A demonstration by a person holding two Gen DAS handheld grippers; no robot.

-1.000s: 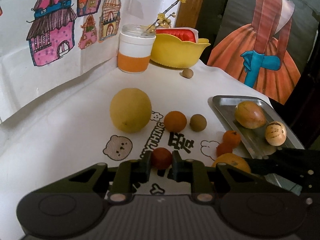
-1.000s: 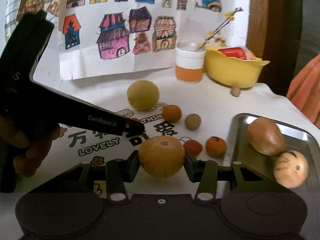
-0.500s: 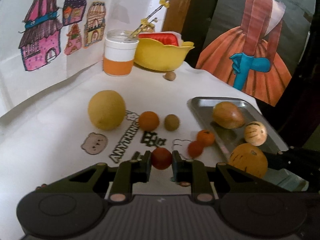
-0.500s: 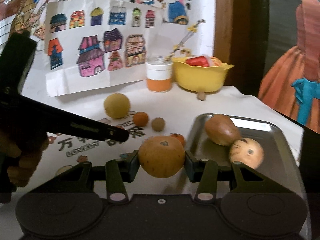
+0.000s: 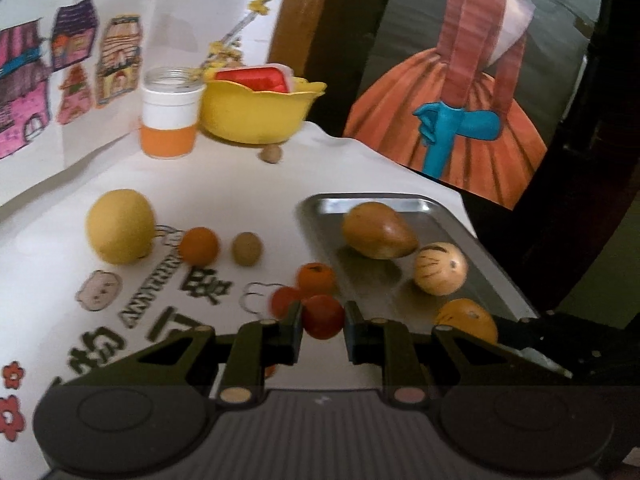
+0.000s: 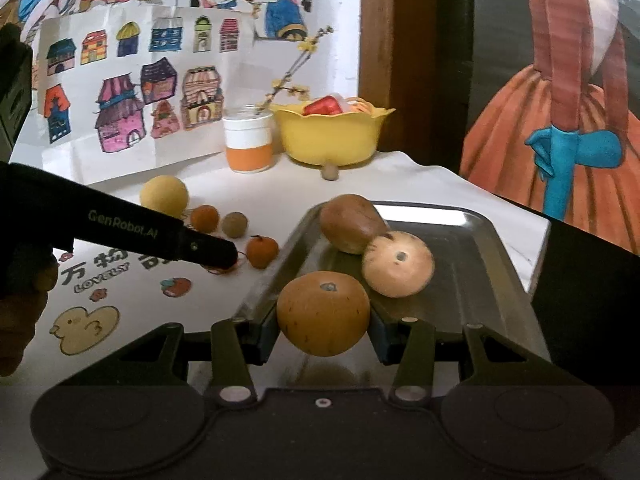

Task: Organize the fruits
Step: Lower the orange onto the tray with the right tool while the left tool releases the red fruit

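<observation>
My left gripper [image 5: 322, 322] is shut on a small red fruit [image 5: 322, 317], held above the white cloth just left of the metal tray [image 5: 472, 248]. My right gripper [image 6: 323, 322] is shut on a large orange fruit [image 6: 323, 312], held over the tray's near left corner [image 6: 276, 276]. In the tray lie a brown pear-shaped fruit [image 6: 350, 222] and a pale striped round fruit [image 6: 398, 264]. Loose on the cloth are a big yellow fruit [image 5: 120, 230], an orange [image 5: 199, 246], a brown round fruit [image 5: 247, 248], a small orange [image 5: 316, 278] and another red fruit [image 5: 285, 300].
A yellow bowl [image 5: 260, 114] with red contents and an orange-and-white jar [image 5: 170, 118] stand at the back, a small nut [image 5: 272, 154] in front of them. Drawings hang on the wall behind. The table edge drops off just right of the tray. A hand [image 6: 24, 280] holds the left gripper.
Both grippers have moved right toward the tray with their fruits. The orange fruit now hangs over the tray's near corner; the red fruit has come close to the tray's left side.
</observation>
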